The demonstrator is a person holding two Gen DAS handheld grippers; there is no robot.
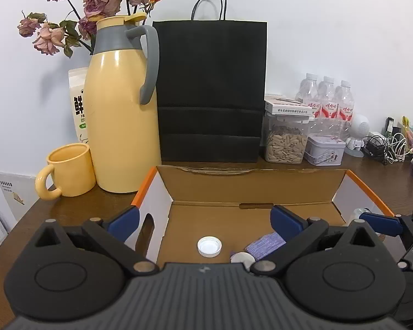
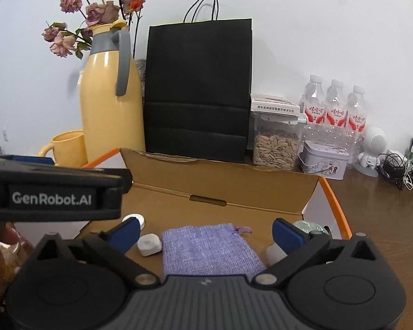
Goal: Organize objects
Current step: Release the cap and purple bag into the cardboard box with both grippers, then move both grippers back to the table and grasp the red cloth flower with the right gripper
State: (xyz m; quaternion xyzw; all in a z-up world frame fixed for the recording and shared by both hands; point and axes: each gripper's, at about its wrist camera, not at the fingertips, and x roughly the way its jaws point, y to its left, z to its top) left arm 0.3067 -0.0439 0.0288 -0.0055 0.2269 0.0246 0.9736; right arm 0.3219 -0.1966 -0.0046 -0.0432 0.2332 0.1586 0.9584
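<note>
An open cardboard box (image 1: 250,184) with orange edges lies on the brown table. On its floor are a white bottle cap (image 1: 209,246), a purple woven pouch (image 2: 210,250), a small white rounded case (image 2: 149,244) and a glassy item (image 2: 309,227) in the right corner. My left gripper (image 1: 205,220) is open over the box's left half, its blue fingers (image 1: 125,220) wide apart with nothing between them. My right gripper (image 2: 206,232) hangs open above the pouch, its pads clear of it. In the right wrist view the left gripper's body (image 2: 52,192) fills the left side.
Behind the box stand a yellow thermos (image 1: 118,115), a yellow mug (image 1: 68,170), a black paper bag (image 1: 210,90), a jar of seeds (image 1: 285,143), a small tin (image 1: 325,150), water bottles (image 1: 327,99) and dried roses (image 1: 96,2). Tangled cables (image 1: 385,145) lie far right.
</note>
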